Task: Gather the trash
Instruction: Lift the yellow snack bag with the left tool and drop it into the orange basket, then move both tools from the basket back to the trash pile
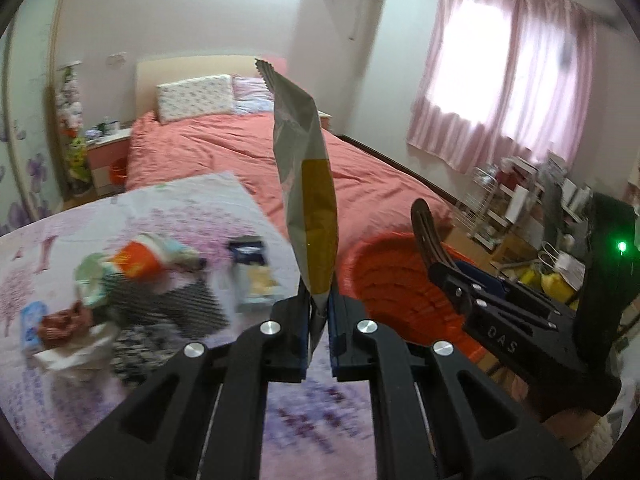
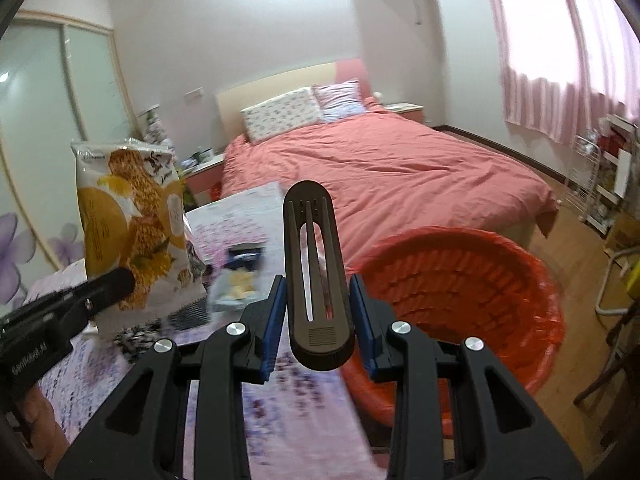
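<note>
Two hand-held grippers — left [image 1: 319,312] clamping snack bag [image 1: 306,184], right [image 2: 318,312] clamping comb [image 2: 316,276] — above floral tablecloth [image 1: 192,208].

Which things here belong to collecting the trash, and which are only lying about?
Job:
snack bag in left tongs
black slotted piece in right tongs
red-lined bin
wrapper pile on table

Lying about:
bed
pillows
curtains
wire rack

Left gripper [image 1: 319,320]: matte black linkage arms, blue finger pads [image 1: 334,336], silver round screw heads. Right gripper [image 2: 318,320]: same build; white lettering, possibly "DAS", on its side; green indicator light behind.
</note>
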The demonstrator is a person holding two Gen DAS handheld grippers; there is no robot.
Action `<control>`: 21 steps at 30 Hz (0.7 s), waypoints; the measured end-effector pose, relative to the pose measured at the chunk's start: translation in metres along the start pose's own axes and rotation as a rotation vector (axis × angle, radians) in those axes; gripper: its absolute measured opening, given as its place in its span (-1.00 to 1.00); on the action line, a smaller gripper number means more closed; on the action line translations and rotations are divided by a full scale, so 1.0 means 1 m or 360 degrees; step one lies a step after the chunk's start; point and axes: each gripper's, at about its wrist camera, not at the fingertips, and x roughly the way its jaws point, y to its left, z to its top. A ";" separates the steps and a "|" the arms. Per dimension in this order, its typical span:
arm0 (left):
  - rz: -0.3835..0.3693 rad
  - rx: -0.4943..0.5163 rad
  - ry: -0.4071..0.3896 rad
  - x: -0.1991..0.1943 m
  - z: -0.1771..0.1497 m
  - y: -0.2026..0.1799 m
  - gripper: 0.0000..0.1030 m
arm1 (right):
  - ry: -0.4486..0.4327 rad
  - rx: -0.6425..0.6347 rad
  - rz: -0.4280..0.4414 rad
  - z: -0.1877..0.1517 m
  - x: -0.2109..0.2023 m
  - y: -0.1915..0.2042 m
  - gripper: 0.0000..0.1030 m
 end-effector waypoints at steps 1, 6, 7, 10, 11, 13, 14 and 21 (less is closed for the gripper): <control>-0.0015 0.0011 0.0011 0.005 0.001 -0.004 -0.83 | -0.0003 0.0018 -0.0012 0.001 0.000 -0.007 -0.36; -0.0109 0.0088 0.0089 0.043 0.001 -0.039 -0.83 | -0.0010 0.0130 -0.0081 0.004 0.006 -0.045 -0.36; -0.0124 0.0099 0.0103 0.049 0.001 -0.046 -0.83 | -0.0007 0.0150 -0.0094 0.005 0.008 -0.052 -0.36; -0.0166 0.0130 0.0147 0.072 0.002 -0.067 -0.83 | 0.0007 0.0203 -0.0132 0.006 0.017 -0.070 -0.36; -0.0183 0.0136 0.0161 0.079 0.002 -0.073 -0.83 | 0.0015 0.0221 -0.0146 0.006 0.021 -0.077 -0.36; -0.0206 0.0144 0.0191 0.096 0.005 -0.084 -0.83 | 0.0028 0.0250 -0.0156 0.006 0.025 -0.085 -0.36; -0.0210 0.0148 0.0201 0.100 0.005 -0.087 -0.82 | 0.0036 0.0269 -0.0160 0.007 0.029 -0.090 -0.36; -0.0140 0.0119 0.0277 0.129 0.002 -0.088 -0.14 | 0.0082 0.0391 -0.0196 0.002 0.035 -0.114 -0.29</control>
